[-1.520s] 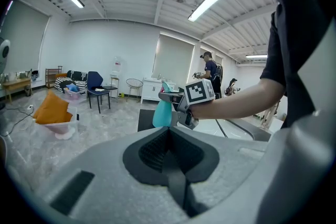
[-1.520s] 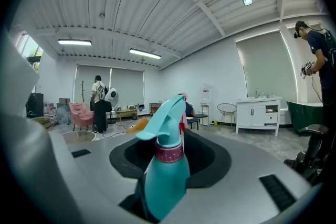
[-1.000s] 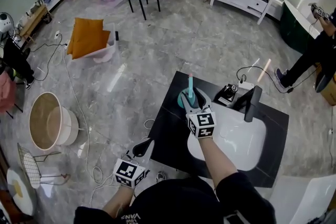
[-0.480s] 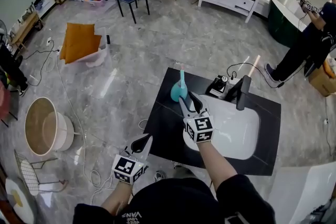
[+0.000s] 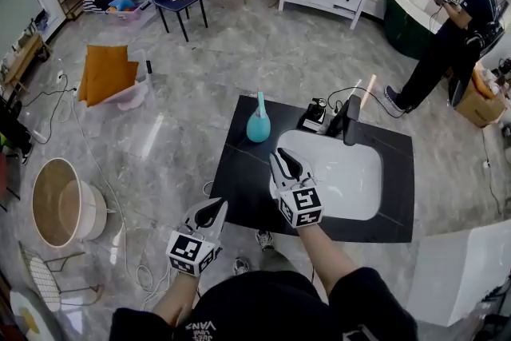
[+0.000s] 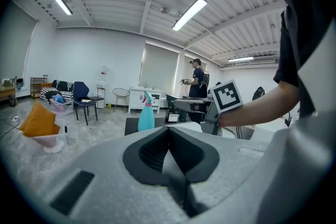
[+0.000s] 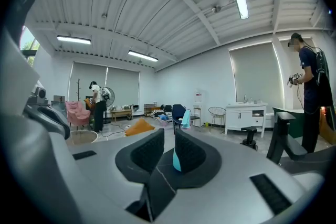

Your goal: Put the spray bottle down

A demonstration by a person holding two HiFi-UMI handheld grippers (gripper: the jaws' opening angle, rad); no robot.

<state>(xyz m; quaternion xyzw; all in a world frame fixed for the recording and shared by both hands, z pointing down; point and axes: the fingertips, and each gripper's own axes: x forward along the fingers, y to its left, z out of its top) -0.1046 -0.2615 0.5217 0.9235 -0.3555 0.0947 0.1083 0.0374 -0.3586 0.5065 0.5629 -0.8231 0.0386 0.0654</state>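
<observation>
The teal spray bottle (image 5: pixel 257 126) stands upright and alone on the far left corner of the black countertop (image 5: pixel 247 180). My right gripper (image 5: pixel 283 160) hovers over the counter beside the sink, well short of the bottle. Its jaws are closing with a narrow gap and nothing between them. In the right gripper view the bottle (image 7: pixel 186 118) shows beyond the jaws of the right gripper (image 7: pixel 169 136). My left gripper (image 5: pixel 214 208) hangs off the counter's near left side, pads together and empty. The left gripper view shows its jaws (image 6: pixel 168 131), the bottle (image 6: pixel 146 118) and the right gripper (image 6: pixel 212 119).
A white sink basin (image 5: pixel 339 176) with a black faucet (image 5: pixel 351 117) fills the counter's right part. A small black device (image 5: pixel 314 117) and cable sit behind it. A person (image 5: pixel 447 36) stands far right. A round basket (image 5: pixel 60 202) and cables lie on the floor at left.
My right gripper let go of the spray bottle and drew back toward me, its jaws narrowing. The bottle stays standing on the counter. The left gripper drifted slightly.
</observation>
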